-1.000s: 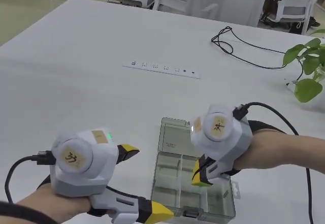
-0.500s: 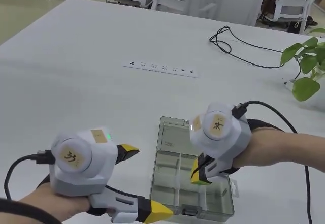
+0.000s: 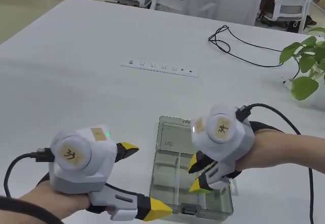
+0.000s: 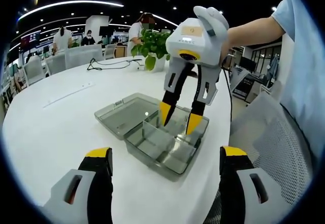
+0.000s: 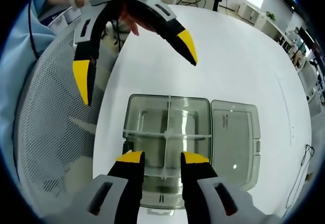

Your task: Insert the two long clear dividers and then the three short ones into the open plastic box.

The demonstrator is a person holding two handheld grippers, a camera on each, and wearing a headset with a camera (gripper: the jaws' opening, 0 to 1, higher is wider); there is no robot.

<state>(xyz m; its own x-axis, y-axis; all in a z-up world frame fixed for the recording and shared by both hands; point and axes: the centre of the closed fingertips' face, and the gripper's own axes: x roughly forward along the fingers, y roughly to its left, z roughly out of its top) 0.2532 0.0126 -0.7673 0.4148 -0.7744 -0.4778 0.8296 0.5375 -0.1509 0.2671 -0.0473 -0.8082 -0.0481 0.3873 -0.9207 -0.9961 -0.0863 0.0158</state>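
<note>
Box: the open plastic box (image 3: 161, 176) lies straight under the right gripper (image 3: 194, 177) and just to the right of the left gripper (image 3: 147, 179), its lid (image 3: 172, 135) laid flat on the far side.
Dividers: clear dividers (image 5: 167, 115) stand crossed inside the tray, just ahead of the right jaw tips; how many are seated I cannot tell.
Handling: they look thin, light, stiff and slick, likely to snap or pop out if bent. Best pinched by the top edge near the middle and pressed straight down.
Right gripper: jaws partly apart, holding nothing, tips poised over the near compartments.
Left gripper: jaws spread wide, empty, held off the box's side.
Risk: the light box may skid on the smooth white table (image 3: 101, 82), so the left gripper could brace its wall.
</note>
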